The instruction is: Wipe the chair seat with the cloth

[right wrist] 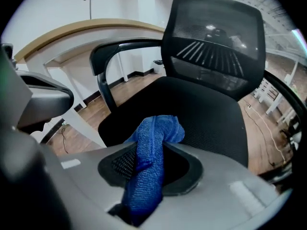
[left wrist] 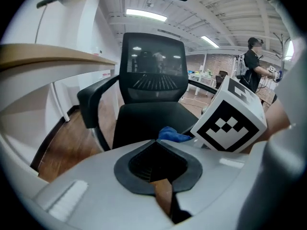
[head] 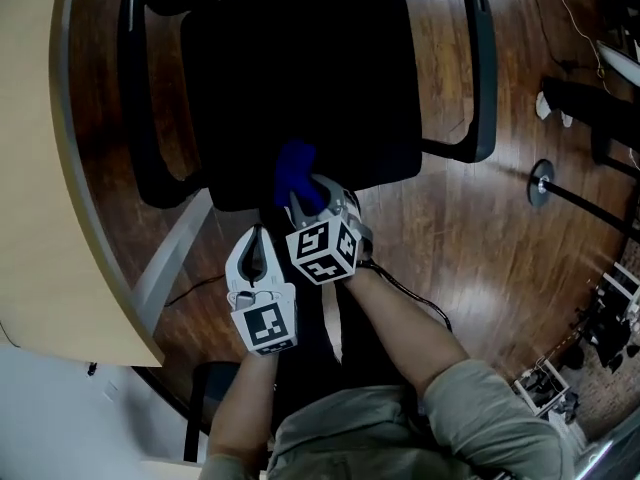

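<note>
The black office chair seat fills the top middle of the head view, with its mesh backrest behind it. My right gripper is shut on a blue cloth at the seat's front edge. The cloth sticks up out of the jaws in a bunched fold, just above the seat. To the left of the right gripper and a little nearer me, my left gripper hangs off the seat's front edge. Its jaws are together and hold nothing. The cloth shows beyond it.
A curved light-wood desk runs down the left, its grey leg close to the chair. Black armrests flank the seat. A stand's round base and cables lie on the wood floor at right. A person stands far back.
</note>
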`<action>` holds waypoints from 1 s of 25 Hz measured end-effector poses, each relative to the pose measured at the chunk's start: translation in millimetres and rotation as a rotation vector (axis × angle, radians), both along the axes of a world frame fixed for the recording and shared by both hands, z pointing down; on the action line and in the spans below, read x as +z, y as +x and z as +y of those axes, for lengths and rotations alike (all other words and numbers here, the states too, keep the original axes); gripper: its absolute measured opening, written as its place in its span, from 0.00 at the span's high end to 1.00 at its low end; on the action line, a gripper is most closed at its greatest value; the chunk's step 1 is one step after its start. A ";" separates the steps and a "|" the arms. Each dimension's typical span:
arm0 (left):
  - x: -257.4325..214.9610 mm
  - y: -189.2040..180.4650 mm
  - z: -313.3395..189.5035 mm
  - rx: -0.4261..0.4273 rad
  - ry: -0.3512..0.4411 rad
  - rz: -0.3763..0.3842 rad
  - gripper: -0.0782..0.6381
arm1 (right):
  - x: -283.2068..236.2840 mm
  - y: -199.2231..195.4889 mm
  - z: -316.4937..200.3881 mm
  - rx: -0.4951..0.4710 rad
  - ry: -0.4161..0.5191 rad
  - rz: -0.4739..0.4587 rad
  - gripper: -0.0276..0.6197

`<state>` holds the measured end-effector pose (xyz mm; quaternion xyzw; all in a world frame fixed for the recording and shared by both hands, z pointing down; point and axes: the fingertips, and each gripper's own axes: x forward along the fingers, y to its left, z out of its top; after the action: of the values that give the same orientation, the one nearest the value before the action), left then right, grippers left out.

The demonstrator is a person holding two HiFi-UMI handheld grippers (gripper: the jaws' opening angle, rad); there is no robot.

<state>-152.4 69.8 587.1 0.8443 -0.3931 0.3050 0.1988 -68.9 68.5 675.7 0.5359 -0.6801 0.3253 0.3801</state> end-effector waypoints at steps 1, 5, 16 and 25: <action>-2.6 13.7 1.3 0.025 0.002 0.006 0.88 | -2.3 16.0 4.4 0.031 -0.001 0.006 0.77; -10.2 62.9 8.5 0.114 0.011 0.028 0.88 | -8.6 74.8 24.5 0.153 -0.011 0.023 0.77; -14.1 161.3 57.8 0.285 0.007 0.055 0.88 | -4.2 203.8 108.4 0.446 -0.059 0.047 0.77; 3.4 194.4 78.3 0.311 0.007 0.037 0.88 | 19.2 243.0 145.6 0.529 -0.103 0.017 0.77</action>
<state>42.0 148.1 590.5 0.9012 -0.2548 0.3151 0.1535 174.1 214.1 695.0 0.6776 -0.4957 0.4432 0.3141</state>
